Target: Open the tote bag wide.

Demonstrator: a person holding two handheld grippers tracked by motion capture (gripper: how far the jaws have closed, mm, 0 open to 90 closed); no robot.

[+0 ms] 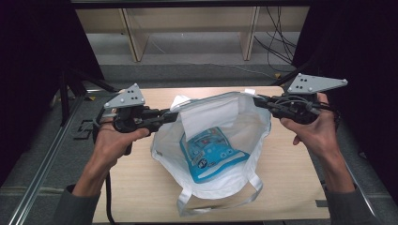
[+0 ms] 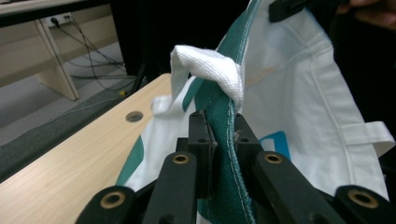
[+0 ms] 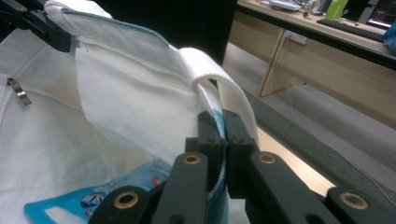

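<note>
A white cloth tote bag (image 1: 244, 140) with a green-trimmed rim hangs open between my two grippers above the wooden table (image 1: 141, 187). My left gripper (image 1: 174, 115) is shut on the bag's left rim; in the left gripper view the jaws pinch the green hem (image 2: 223, 140) under a white strap (image 2: 210, 65). My right gripper (image 1: 256, 99) is shut on the right rim, its jaws clamping the fabric edge (image 3: 223, 135) beside a white handle strap (image 3: 219, 74). Inside the bag lies a blue packet (image 1: 211, 152), whose corner (image 3: 88, 198) appears low in the right gripper view.
The bag's lower handle loops (image 1: 220, 199) trail on the table toward the near edge. Beyond the table's far edge stands a wooden desk frame (image 1: 187, 33) with cables (image 1: 277, 42) on the floor. A round hole (image 2: 134, 116) is in the tabletop.
</note>
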